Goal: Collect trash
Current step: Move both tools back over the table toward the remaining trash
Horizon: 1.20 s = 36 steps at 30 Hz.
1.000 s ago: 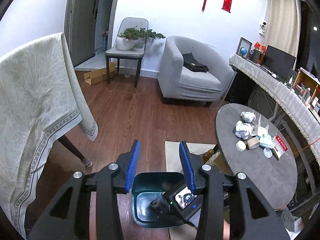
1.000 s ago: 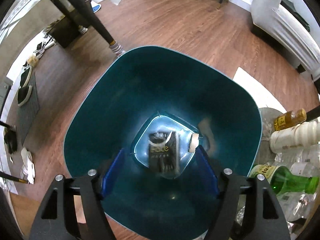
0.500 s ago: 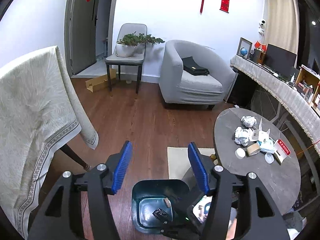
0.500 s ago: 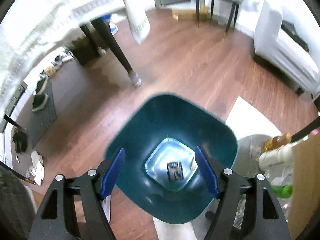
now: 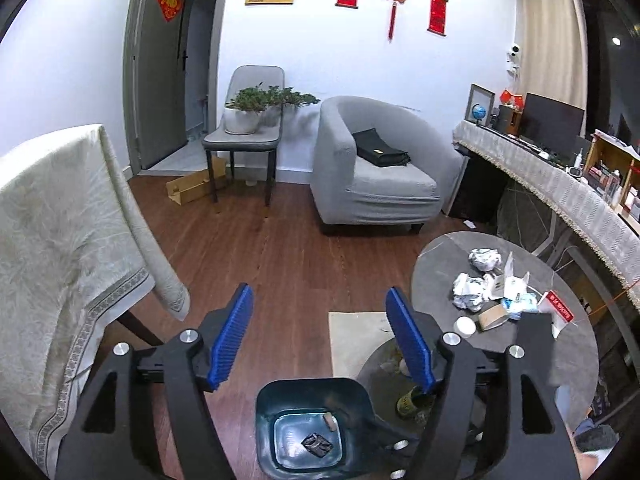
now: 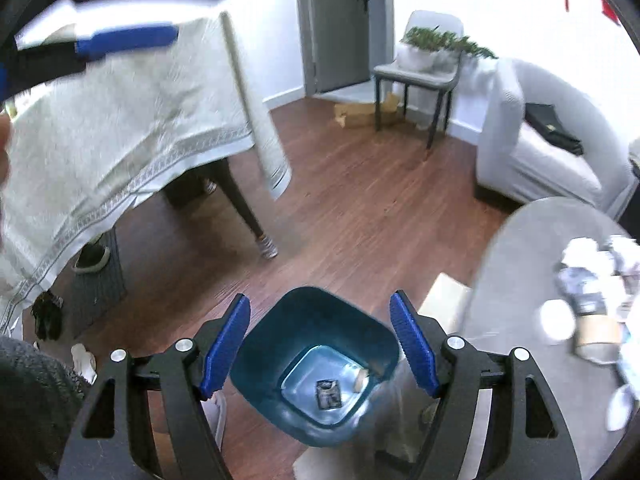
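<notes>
Now both your tongs hang wide open and empty: the left gripper [image 5: 320, 340] and the right gripper [image 6: 320, 344] hold nothing. The teal bin [image 6: 316, 364] sits on the floor at your six o'clock, with a dark wrapper [image 6: 329, 392] and a small tan scrap [image 6: 362, 378] at its bottom. The remaining trash, crumpled paper balls [image 5: 468, 296] and a tape roll [image 5: 493, 317], lies on the round table [image 5: 520, 364] at two o'clock. Swing right, come down over one ball and close squarely. Mind the table edge, and the bottles [image 5: 414, 400] beneath it beside the bin.
</notes>
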Available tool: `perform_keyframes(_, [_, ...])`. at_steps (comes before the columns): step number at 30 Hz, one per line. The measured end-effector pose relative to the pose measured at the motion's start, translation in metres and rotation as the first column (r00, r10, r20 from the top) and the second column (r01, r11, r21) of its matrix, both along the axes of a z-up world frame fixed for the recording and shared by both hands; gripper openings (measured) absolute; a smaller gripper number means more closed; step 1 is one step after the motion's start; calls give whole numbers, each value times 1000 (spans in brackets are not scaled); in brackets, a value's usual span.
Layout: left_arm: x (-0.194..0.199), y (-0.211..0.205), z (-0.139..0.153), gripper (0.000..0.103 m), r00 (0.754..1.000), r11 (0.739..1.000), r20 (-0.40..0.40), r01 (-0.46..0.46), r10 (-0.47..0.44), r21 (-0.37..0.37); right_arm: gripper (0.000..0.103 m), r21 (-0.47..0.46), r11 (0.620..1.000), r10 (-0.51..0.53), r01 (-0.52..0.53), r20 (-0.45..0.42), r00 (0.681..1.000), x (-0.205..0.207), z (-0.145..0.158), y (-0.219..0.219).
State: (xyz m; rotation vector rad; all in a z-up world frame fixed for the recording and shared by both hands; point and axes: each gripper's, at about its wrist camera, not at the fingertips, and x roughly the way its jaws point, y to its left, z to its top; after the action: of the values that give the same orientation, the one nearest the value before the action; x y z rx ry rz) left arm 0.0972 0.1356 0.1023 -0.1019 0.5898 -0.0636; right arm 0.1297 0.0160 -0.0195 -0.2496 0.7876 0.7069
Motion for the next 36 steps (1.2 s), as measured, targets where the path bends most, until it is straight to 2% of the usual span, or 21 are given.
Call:
perform_keyframes(8, [19,-44,-15,73,997,997,-25,78,-78,0,73,23,992,-126,124,71,990,9,33,-75])
perform_keyframes(17, [42,-108,-54,73,978,981,-88,193,-190,19,73,38,967,-254,251,107,961,17,47,-161])
perform_keyframes(27, [63,-161,-94,71,949,959,-146,284,-281,5,73,68,933,-359,354,99,928,23,47,-235])
perform_keyframes(36, [77,-191,-121,59,936,949,-199,308,-291,64,69,84,907,-418,412,67,906,22,39,-282])
